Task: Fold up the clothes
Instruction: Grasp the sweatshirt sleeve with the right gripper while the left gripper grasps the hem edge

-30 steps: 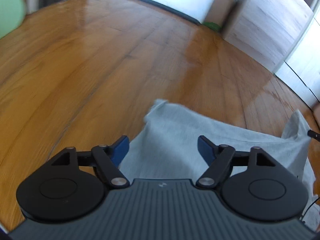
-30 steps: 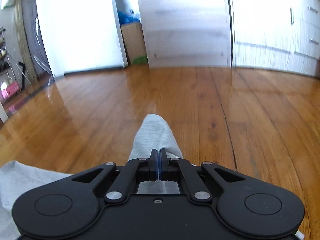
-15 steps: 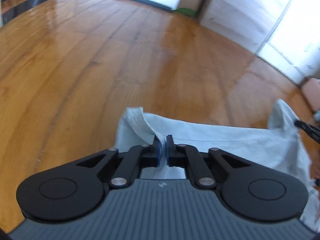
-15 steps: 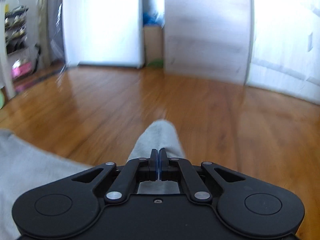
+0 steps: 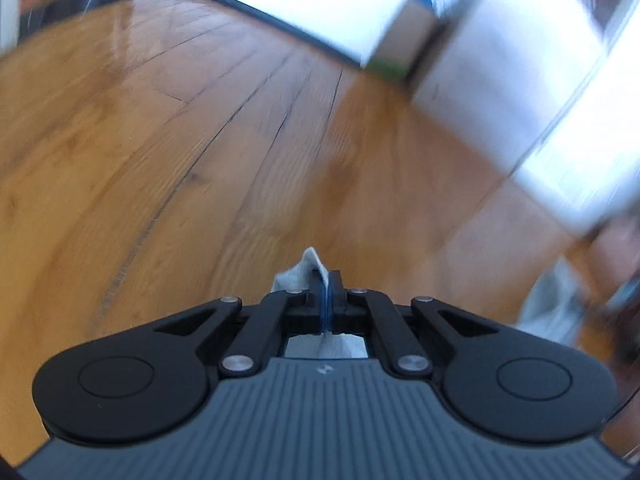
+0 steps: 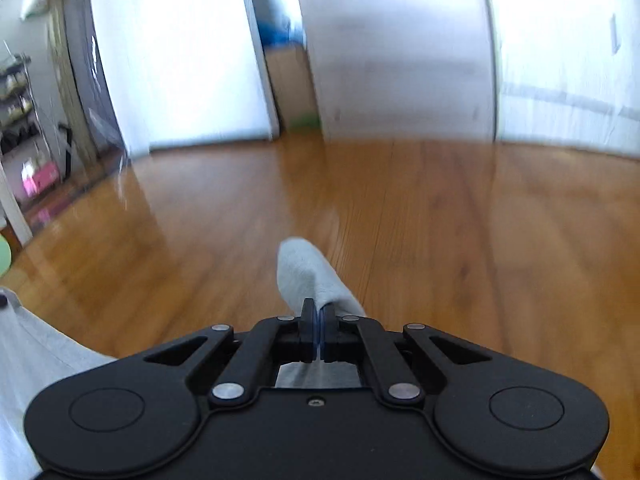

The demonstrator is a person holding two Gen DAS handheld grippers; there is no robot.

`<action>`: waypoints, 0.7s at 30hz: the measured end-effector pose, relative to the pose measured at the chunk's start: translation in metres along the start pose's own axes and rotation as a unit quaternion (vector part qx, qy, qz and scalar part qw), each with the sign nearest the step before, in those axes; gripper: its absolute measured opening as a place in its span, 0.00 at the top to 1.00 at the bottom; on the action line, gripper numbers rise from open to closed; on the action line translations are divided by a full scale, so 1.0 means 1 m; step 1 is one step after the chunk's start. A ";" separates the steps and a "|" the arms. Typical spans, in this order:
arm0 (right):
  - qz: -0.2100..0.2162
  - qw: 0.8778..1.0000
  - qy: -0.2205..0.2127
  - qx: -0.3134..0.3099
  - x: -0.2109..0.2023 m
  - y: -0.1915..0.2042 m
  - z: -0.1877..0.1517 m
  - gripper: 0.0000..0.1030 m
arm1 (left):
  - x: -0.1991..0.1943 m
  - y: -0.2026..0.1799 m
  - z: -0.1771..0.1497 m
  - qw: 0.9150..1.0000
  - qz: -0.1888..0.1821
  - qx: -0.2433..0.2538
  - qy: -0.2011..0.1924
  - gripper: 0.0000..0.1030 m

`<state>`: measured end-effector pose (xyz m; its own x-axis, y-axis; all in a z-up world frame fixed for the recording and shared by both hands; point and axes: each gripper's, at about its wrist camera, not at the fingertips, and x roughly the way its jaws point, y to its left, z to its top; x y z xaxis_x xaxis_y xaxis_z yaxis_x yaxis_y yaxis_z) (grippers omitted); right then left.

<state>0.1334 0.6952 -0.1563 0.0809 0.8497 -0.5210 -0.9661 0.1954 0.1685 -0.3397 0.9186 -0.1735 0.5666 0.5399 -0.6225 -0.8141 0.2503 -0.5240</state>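
So both grippers are clamped down on the same light grey knit garment (image 5: 301, 271). The left gripper (image 5: 328, 288) has its black fingers pinched together with a thin bit of the fabric squeezed between the blue pads; a small corner pokes out just past the tips, and more cloth shows under the linkage. The right gripper (image 6: 319, 322) is pinched tight too, with a rounded fold of the grey garment (image 6: 306, 274) sticking up and forward past its fingertips. More of the cloth hangs at the lower left edge of the right wrist view. Below it all is the glossy honey-brown wooden plank floor (image 5: 168, 148). The left view is pretty blurry, so I can't tell what the grey smudge at the far right is.
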 end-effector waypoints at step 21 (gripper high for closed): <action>-0.094 0.994 0.048 -0.015 0.092 -0.008 0.035 0.94 | 0.117 0.005 0.031 0.982 0.179 0.059 0.020 0.99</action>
<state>0.1572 0.7886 -0.1760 0.2392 0.7482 -0.6188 -0.9430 0.3309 0.0355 -0.2809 1.0077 -0.2312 0.2443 0.5789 -0.7780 -0.9697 0.1423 -0.1986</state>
